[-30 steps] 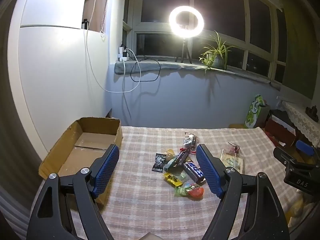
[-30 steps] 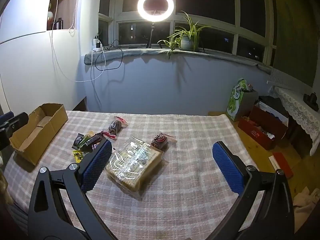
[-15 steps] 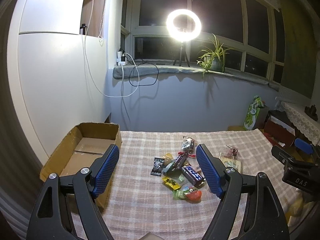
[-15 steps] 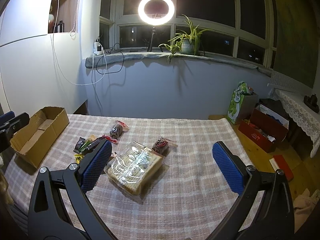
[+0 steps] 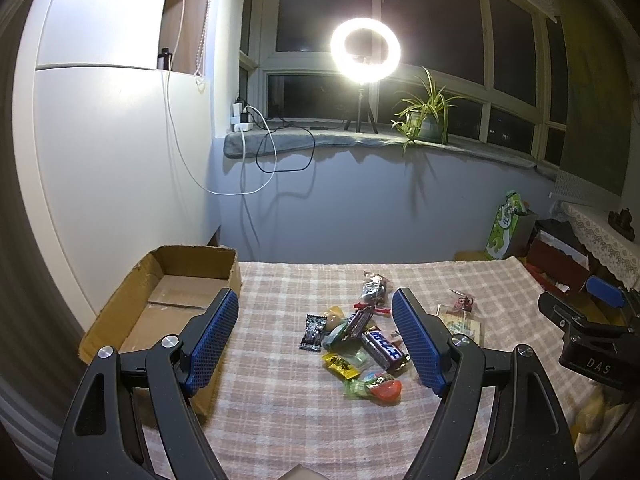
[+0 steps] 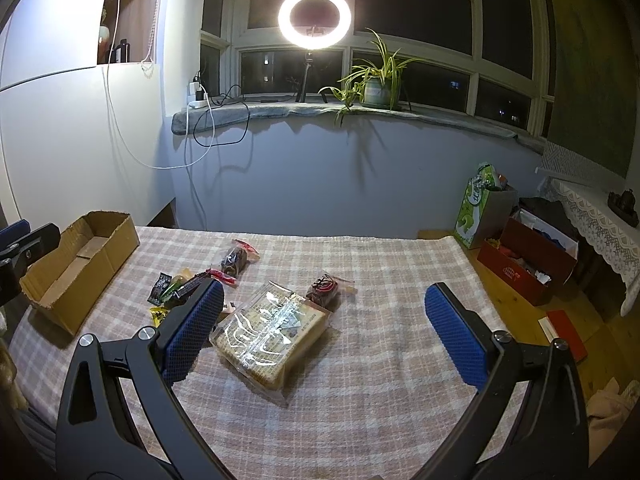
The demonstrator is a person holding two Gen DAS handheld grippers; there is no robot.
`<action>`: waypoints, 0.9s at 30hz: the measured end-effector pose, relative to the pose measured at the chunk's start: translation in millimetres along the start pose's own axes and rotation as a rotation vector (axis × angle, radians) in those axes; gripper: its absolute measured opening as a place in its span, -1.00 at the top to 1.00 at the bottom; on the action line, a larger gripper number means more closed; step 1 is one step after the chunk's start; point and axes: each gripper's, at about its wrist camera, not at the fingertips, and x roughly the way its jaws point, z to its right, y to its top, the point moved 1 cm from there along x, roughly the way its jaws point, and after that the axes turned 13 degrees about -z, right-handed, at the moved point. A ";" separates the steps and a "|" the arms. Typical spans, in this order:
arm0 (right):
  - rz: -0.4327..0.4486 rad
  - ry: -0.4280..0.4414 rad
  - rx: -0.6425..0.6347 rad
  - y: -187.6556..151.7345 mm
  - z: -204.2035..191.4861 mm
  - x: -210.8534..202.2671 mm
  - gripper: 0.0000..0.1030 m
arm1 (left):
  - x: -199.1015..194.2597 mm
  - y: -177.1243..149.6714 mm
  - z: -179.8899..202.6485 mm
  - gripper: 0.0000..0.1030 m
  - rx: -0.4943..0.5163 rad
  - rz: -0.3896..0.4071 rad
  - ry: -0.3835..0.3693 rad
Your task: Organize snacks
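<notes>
Far left: cardboard box point(image 5: 168, 304) on the checked tablecloth point(image 5: 280, 412), open top, nothing inside, near corner hidden behind the left gripper's blue pad point(image 5: 212, 340).

Left gripper point(image 5: 316, 340): jaws spread wide, nothing between them, held above the cloth and aimed at the heap of small snacks.

Centre: snack heap point(image 5: 356, 348) lying loose, well apart from the box. Black sachet point(image 5: 313, 332), dark chocolate bar with white lettering point(image 5: 385, 350), yellow sweet point(image 5: 340, 365), orange-red sweet point(image 5: 386, 390), all touching or overlapping. Further back, a clear packet with dark contents point(image 5: 372, 288); contents possibly dried fruit, too small to tell.

Right of heap: large clear bag of biscuits point(image 6: 272, 332) flat on the cloth, a small clear packet with a red-and-dark filling point(image 6: 326, 290) just beside its far corner.

Right gripper point(image 6: 324, 336): jaws released, wide, empty, hovering over the bag.

Nothing boxed yet; sorting apparently at its start.

Risks:
- Heap pieces overlap, so a close on one wrapper likely drags or pinches a neighbour too.
- Small slick wrappers: slip from the pads on the carry to the box.
- Biscuit bag wide and glossy; a squeeze across it may crush contents or let the film slide out.
- Cloth loose: low pads may catch and bunch it, scattering the heap.
</notes>
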 end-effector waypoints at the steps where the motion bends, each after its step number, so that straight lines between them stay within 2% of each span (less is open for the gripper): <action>1: 0.000 0.001 -0.001 -0.2 -0.2 0.1 -1.00 | 0.2 0.0 0.3 -0.54 0.000 0.000 0.000; 27: -0.006 0.004 -0.002 -2.7 -1.5 0.6 -1.00 | -0.6 -1.2 4.4 -0.54 0.005 -0.001 -0.001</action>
